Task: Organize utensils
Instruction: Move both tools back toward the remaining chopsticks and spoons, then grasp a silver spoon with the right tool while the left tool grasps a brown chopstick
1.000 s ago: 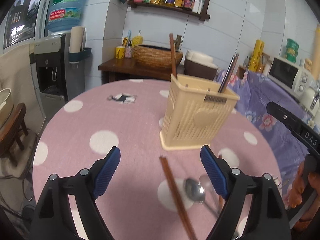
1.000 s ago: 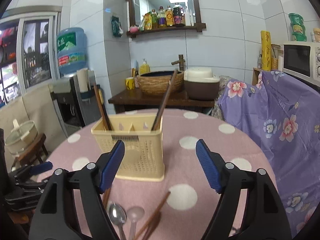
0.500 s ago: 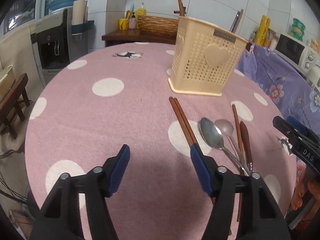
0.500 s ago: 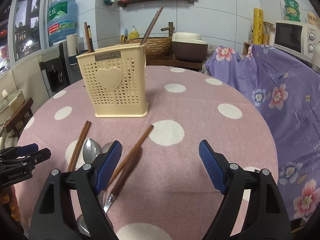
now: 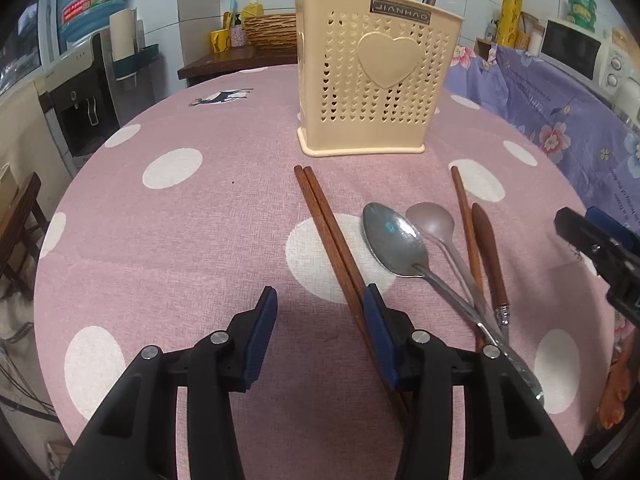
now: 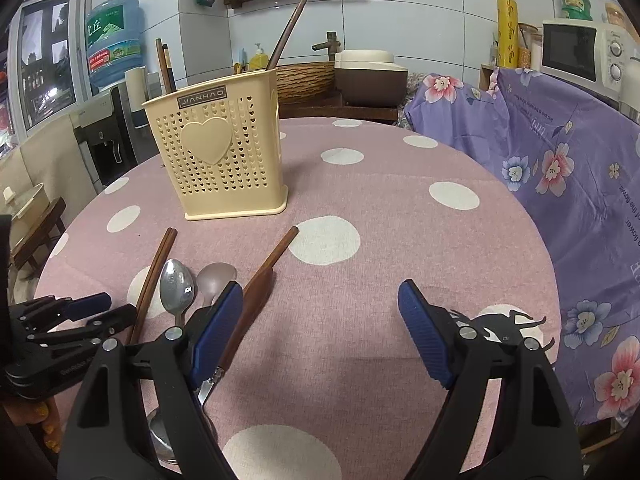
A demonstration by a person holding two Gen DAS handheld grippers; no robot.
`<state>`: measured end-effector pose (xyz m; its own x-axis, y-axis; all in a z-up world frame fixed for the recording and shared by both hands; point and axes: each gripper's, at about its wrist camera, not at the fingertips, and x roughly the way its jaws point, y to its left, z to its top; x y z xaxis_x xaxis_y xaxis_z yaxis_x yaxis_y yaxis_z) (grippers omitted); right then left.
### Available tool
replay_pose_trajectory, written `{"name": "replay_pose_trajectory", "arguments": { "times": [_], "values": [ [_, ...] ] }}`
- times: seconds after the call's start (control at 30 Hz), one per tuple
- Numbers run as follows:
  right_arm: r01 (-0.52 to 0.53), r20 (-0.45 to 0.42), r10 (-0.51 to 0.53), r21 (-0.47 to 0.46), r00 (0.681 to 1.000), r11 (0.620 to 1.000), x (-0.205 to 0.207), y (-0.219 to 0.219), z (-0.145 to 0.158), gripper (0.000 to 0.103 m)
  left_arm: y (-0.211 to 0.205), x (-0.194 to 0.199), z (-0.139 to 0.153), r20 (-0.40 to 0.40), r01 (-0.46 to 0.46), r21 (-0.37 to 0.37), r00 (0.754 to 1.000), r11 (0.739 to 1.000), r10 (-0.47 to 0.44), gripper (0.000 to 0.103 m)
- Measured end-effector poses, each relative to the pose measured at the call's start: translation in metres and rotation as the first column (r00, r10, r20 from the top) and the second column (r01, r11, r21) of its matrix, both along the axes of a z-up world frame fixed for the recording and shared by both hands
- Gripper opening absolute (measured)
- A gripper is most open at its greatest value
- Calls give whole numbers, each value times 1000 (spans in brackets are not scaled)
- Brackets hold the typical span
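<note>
**Utensils laid out before the holder, both tongs apart and empty**

The left tongs (image 5: pixel 320 312) hang low over the pink, white-dotted worktop (image 5: pixel 180 220) with their blue pads spread apart and nothing between them. Their right-hand pad sits just beside the near end of a pair of brown chopsticks (image 5: pixel 326 232), which lie side by side and run away toward the cream utensil holder (image 5: pixel 376 72); whether pad and chopsticks touch cannot be told.

To the right of that pair lie a shiny metal spoon (image 5: pixel 394 242) and a duller grey spoon (image 5: pixel 432 220), bowls pointing toward the holder, handles crossing near the worktop's edge. Further right are a single brown chopstick (image 5: pixel 466 216) and a wooden-handled utensil (image 5: pixel 488 248) whose metal end points toward the camera.

The holder stands upright beyond the loose pieces, perforated with small hearts, one large raised heart on its front and a label reading JIANHAO. Dark sticks rise out of its back corners.

The right tongs (image 6: pixel 320 320) are also wide apart and hold nothing. In the right wrist view their left pad overlaps the wooden-handled utensil and the grey spoon, while the open span between the pads shows only bare cloth. A purple flowered cloth (image 6: pixel 560 160) drapes furniture beside the worktop.
</note>
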<state>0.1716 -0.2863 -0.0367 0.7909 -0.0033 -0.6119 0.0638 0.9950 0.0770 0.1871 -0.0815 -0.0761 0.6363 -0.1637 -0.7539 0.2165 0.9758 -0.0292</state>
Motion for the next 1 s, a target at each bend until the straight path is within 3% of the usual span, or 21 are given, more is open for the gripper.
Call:
{"name": "replay_pose_trajectory", "arguments": {
  "times": [0.17, 0.43, 0.6, 0.77, 0.87, 0.93, 1.0],
  "values": [
    [-4, -10, 4, -2, 1000, 1000, 2, 2, -1, 80, 0, 3, 0, -1, -10, 37, 1000, 999, 10, 46],
    [13, -52, -12, 31, 999, 999, 8, -4, -3, 79, 24, 7, 3, -19, -60, 0, 998, 998, 60, 46],
    [-101, -51, 105, 78, 993, 992, 15, 16, 3, 78, 34, 9, 7, -11, -82, -34, 997, 996, 81, 46],
    [-349, -81, 359, 110, 930, 930, 25, 59, 3, 75, 45, 7, 12, 3, -96, -50, 995, 994, 96, 46],
    [-426, -131, 426, 36, 895, 904, 30, 83, -4, 66, 56, 5, 16, 8, -114, -61, 993, 992, 115, 46],
    [-455, -162, 452, 22, 877, 890, 34, 93, -10, 53, 65, 3, 18, 10, -132, -72, 991, 989, 133, 46],
    [-480, -199, 474, 22, 858, 877, 39, 100, -17, 46, 71, 1, 19, 11, -143, -79, 989, 987, 144, 46]
  ]
}}
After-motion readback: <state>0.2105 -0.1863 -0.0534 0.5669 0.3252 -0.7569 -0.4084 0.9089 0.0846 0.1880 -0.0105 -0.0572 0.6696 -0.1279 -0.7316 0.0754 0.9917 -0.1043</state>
